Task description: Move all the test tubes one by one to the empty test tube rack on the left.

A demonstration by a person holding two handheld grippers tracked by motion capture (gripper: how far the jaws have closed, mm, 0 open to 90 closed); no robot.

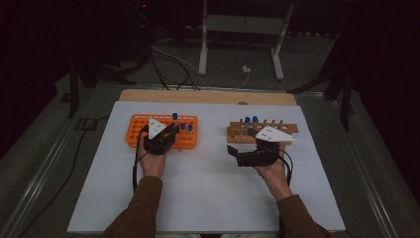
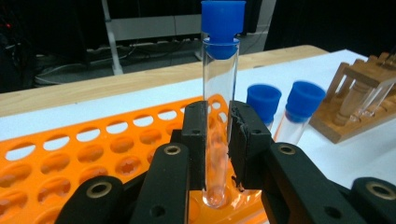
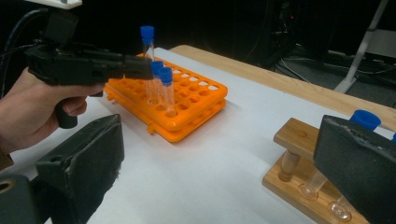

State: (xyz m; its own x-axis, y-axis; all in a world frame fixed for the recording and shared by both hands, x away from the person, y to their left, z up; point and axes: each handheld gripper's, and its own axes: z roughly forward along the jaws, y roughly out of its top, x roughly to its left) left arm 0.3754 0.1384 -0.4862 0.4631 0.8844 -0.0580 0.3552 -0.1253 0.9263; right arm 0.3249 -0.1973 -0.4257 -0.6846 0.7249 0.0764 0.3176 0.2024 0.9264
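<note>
Orange is the colour of the plastic rack [image 2: 93, 154], full of round holes, and everything here is told from it. The left gripper [image 2: 217, 140] reaches over the rack's near edge and pinches a clear glass tube with a blue cap [image 2: 219, 88] between its two black pads. The tube stands straight up, and its round bottom sits right at a hole on the rack's near edge. I think it is held straight so it can slide down the hole without bumping the sides.

Two more capped tubes [image 2: 285, 109] already stand in the rack, just beside the held one. They stay up because the holes hug them.

Off to the right of the rack, well apart from it, sits a wooden stand [image 1: 262, 131] with two blue-capped tubes [image 1: 250, 119] in it. The right gripper [image 1: 245, 151] waits near that stand, on the side away from the rack's far edge. Its jaws are spread wide with nothing between them, as the right gripper view shows. My guess is that it is ready to pick the next tube from the wood.
</note>
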